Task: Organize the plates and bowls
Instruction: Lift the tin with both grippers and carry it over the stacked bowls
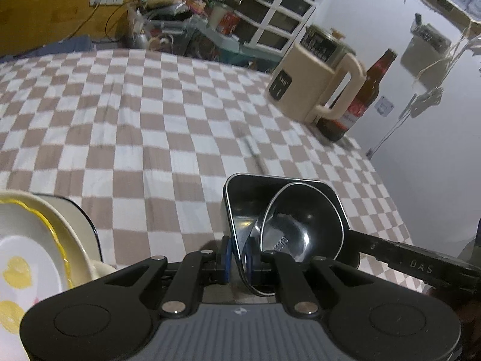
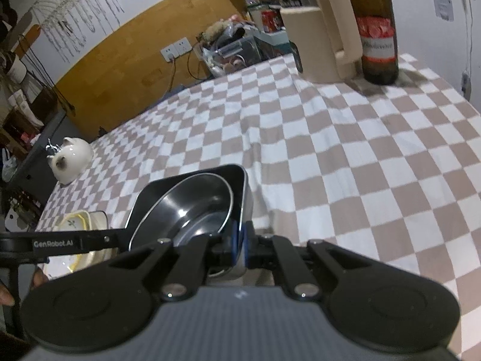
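Note:
A rectangular steel tray (image 1: 240, 192) with a round steel bowl (image 1: 300, 228) lying tilted inside it is held from both sides over the checked tablecloth (image 1: 150, 120). My left gripper (image 1: 237, 258) is shut on the tray's near left wall. My right gripper (image 2: 239, 243) is shut on the wall of the same tray (image 2: 192, 177), right beside the bowl (image 2: 195, 201). Each view shows the other gripper's fingers (image 1: 405, 258) reaching the tray's far side. A stack of white and cream plates (image 1: 36, 240) sits to the left of the tray, also visible in the right wrist view as plates (image 2: 78, 225).
A cream electric kettle (image 1: 315, 78) and a brown beer bottle (image 1: 360, 96) stand at the table's far right corner. A white ceramic teapot (image 2: 70, 156) sits at the far left edge. Cluttered boxes and a drawer unit (image 1: 264, 9) lie beyond the table.

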Available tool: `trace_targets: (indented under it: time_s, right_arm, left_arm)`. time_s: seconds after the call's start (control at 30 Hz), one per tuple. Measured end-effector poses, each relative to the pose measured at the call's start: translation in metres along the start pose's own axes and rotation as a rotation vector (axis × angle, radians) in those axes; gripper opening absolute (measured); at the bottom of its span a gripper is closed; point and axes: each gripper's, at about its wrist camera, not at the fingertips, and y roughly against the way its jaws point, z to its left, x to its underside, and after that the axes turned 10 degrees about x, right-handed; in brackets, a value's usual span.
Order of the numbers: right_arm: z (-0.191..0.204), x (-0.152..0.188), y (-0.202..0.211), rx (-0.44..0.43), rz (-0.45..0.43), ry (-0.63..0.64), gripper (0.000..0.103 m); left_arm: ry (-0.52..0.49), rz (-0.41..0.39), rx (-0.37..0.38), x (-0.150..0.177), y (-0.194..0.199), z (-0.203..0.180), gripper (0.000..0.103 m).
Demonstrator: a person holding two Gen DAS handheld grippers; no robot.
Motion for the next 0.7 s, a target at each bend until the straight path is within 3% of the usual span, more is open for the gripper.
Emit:
trace_targets:
  time_s: [0.33,0.7]
  right_arm:
    - [0.041,0.000,0.007,0.005,-0.038,-0.010,0.005]
    - [0.109,0.009,0.003,-0.026,-0.047,0.031,0.006]
  left_arm:
    - [-0.014,-0.058,0.027,-0.009,0.049,0.026,0.010]
    - [0.021,-0.119,0.001,0.000,0.115,0.078,0.010]
